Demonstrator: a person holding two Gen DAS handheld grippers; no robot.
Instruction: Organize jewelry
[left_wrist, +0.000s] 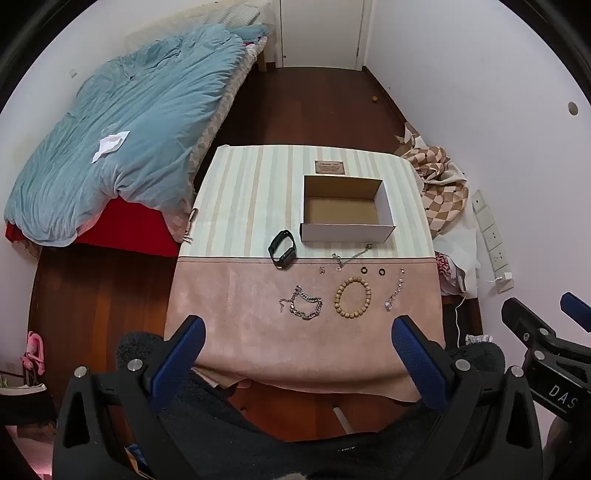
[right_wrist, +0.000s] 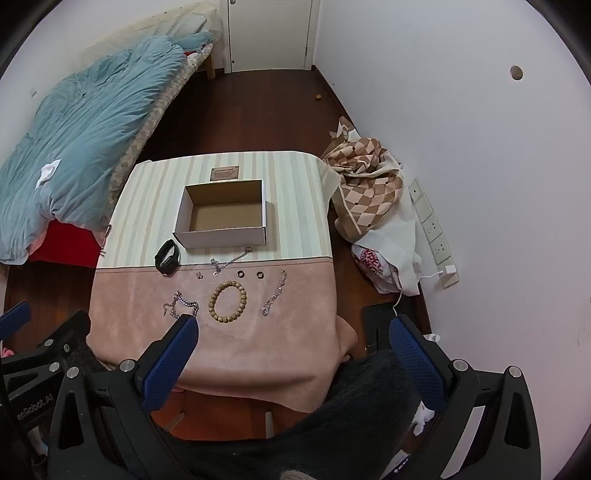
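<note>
An open cardboard box (left_wrist: 347, 229) (right_wrist: 221, 236) stands empty on the cloth-covered table (left_wrist: 240, 325). In front of it lie a black smartwatch (left_wrist: 282, 249) (right_wrist: 167, 257), a thin silver necklace (left_wrist: 351, 254) (right_wrist: 231, 260), two dark rings (left_wrist: 372, 271) (right_wrist: 250, 274), a wooden bead bracelet (left_wrist: 352, 298) (right_wrist: 227, 301), a chunky silver chain (left_wrist: 303, 302) (right_wrist: 181, 304) and a slim silver bracelet (left_wrist: 395, 293) (right_wrist: 275, 293). My left gripper (left_wrist: 297, 325) is open above the near table edge. My right gripper (right_wrist: 293, 328) is open, its left finger just short of the chunky chain.
A bed with a blue duvet (left_wrist: 122, 147) stands left of the table. A checkered blanket (right_wrist: 369, 184) and bags lie on the floor at the right, by a wall power strip (right_wrist: 432, 229). A small plaque (left_wrist: 330, 167) lies behind the box.
</note>
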